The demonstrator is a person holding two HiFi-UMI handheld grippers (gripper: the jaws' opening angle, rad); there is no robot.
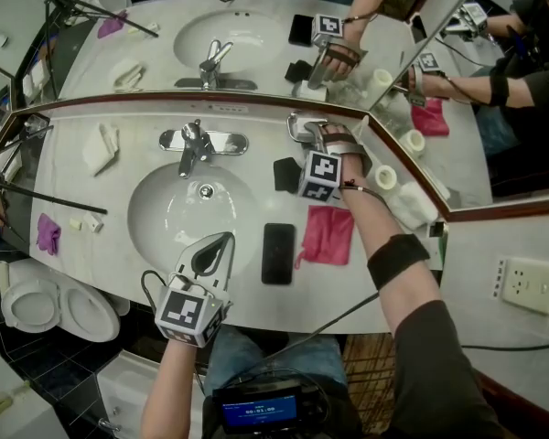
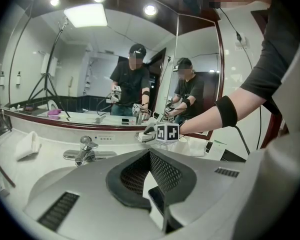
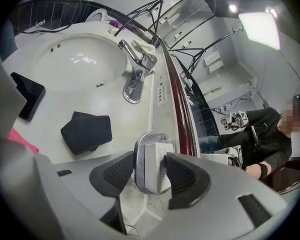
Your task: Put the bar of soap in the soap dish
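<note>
Right gripper (image 3: 148, 178) straddles soap bar (image 3: 154, 161), print unreadable.

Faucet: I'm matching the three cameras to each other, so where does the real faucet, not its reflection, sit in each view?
Head view: faucet upper centre-left, behind the sink basin.
Left gripper view: faucet left of centre, a little below the middle.
Right gripper view: faucet upper centre, right of the basin.
Shared landmark: the dark red mirror frame runs just behind the faucet in all three.
</note>
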